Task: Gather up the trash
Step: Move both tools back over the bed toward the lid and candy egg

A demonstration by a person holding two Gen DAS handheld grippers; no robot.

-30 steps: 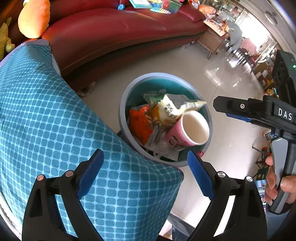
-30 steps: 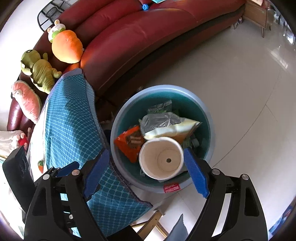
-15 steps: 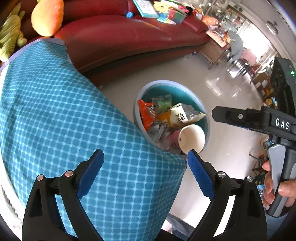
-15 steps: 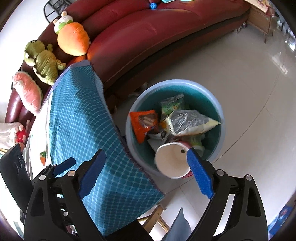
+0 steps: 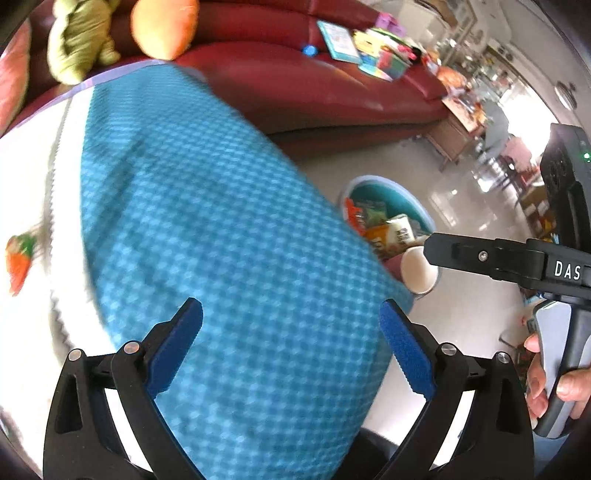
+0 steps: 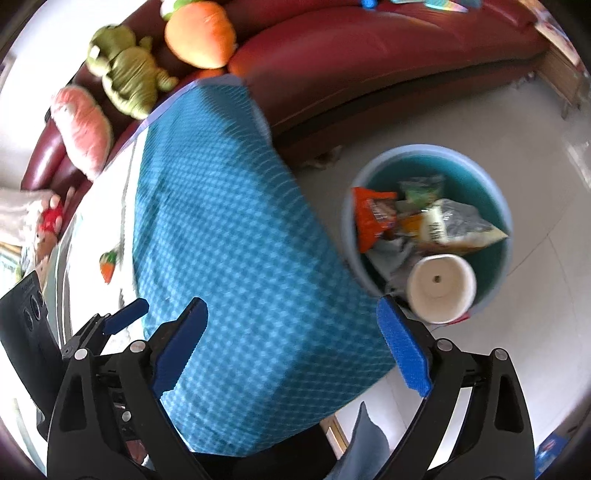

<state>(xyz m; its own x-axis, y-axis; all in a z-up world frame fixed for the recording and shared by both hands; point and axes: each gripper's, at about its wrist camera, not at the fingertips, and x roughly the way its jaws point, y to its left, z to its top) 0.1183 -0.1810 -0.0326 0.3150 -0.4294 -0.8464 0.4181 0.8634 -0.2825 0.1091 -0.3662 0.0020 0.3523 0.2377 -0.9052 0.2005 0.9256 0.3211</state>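
- The blue checked cloth (image 6: 236, 258) hangs over the table's edge and ends just beside the bin (image 6: 496, 192), which stands on the pale tiled floor (image 6: 461, 110).
- The floor around the bin lies open toward the right and toward the red sofa (image 6: 369, 55); the sofa's base runs along the far edge of that open patch.
- The right gripper (image 6: 291, 347) hangs above the cloth's lower corner; its jaws have just been opening and stand wide apart, with nothing between the blue pads.
- The left gripper (image 5: 291, 347) is likewise spread wide over the cloth, holding nothing.
- The trash sits in the one bin: a white paper cup (image 6: 441, 288) lying near the front rim with its mouth up, an orange snack packet (image 6: 373, 218), a yellow-and-silver packet (image 6: 450, 225) and a green packet (image 6: 421, 188) behind. That makes four pieces that can be counted; greyish wrappers lie under them, number unclear.
- Three soft toys rest on the sofa: an orange one (image 6: 199, 33), a green one (image 6: 125, 77) and a pink one (image 6: 81, 125).
- In the left wrist view the letters "DAS" show on the right gripper's black body, with fingers (image 5: 539, 384) wrapped round its handle.
- The print on the packets is too blurred to read.
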